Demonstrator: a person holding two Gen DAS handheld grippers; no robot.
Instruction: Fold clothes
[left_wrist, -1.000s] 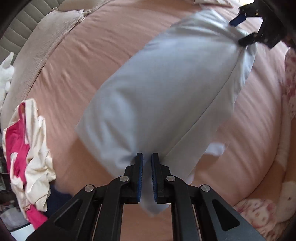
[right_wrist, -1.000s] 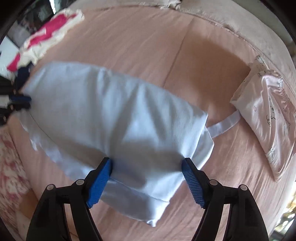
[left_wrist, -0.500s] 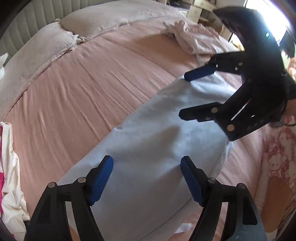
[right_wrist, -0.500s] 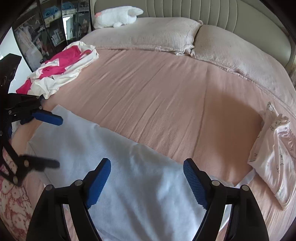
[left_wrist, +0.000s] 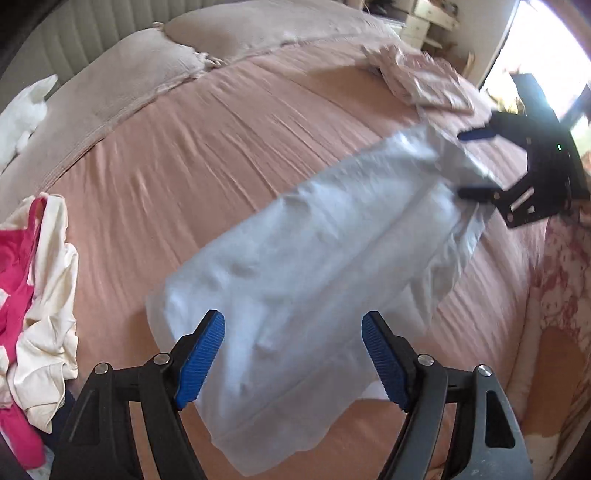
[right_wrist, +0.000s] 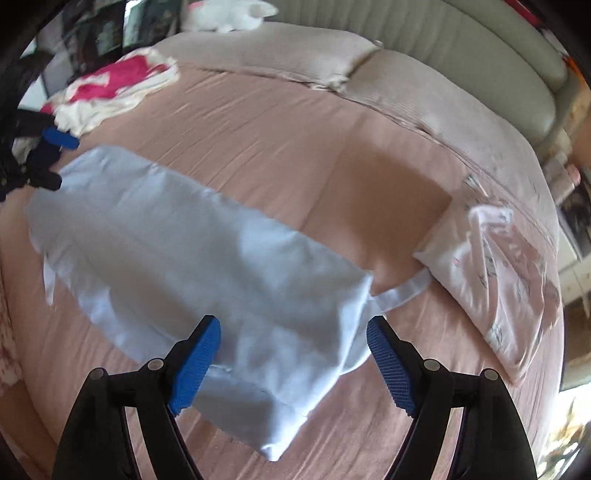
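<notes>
Pale blue garment (left_wrist: 314, 266) lies folded lengthwise on the pink bed (left_wrist: 221, 140), left gripper (left_wrist: 293, 354) and right gripper (right_wrist: 293, 360) hovering above, jaws wide open, gripping nothing, likely between folds.

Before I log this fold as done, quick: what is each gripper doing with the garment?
Left gripper: open, jaws just spread, holding nothing, above the light blue garment.
Right gripper: open, holding nothing, over the garment's other end.
</notes>
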